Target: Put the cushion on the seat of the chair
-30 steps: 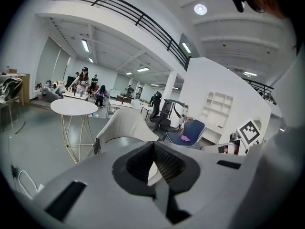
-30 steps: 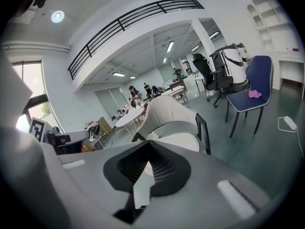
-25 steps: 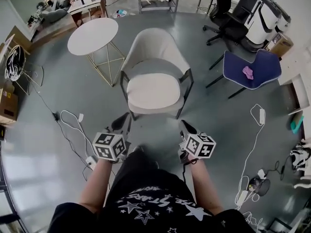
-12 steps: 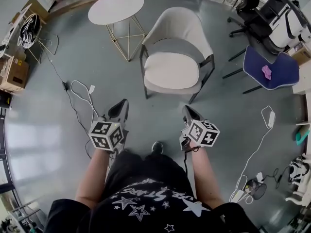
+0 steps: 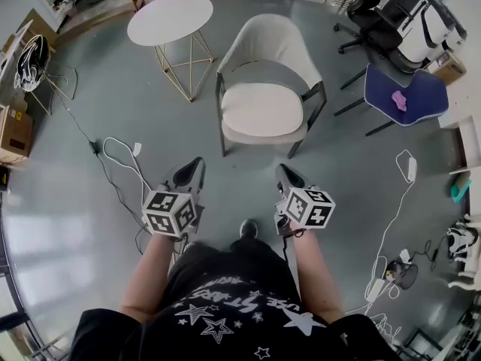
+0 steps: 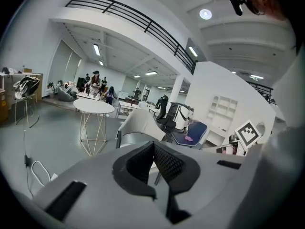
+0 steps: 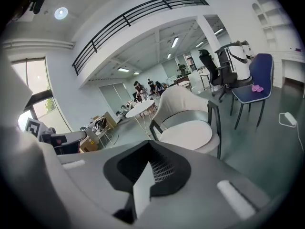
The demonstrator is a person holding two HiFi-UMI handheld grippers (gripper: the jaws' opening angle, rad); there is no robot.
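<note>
- Head view: a white cable (image 5: 120, 155) lies looped on the floor (image 5: 68, 209) near the left tool (image 5: 197, 162). A foot could be caught in it if a step were taken that way.
- Head view: the cushion (image 5: 261, 110) is found lying flat on the seat of the chair (image 5: 274, 47). It is pale and rounded and sits within the seat's edges, so the task is judged complete.
- Head view: the left tool and the right tool (image 5: 281, 170) are held well apart from the chair.
- Left gripper view: the jaws are seen pressed together with nothing between them. The cushion is hidden behind the tool's body.
- Right gripper view: the jaws are pressed together on nothing. The cushion (image 7: 186, 133) appears smooth and level, and it could be pushed askew by a needless further nudge.
</note>
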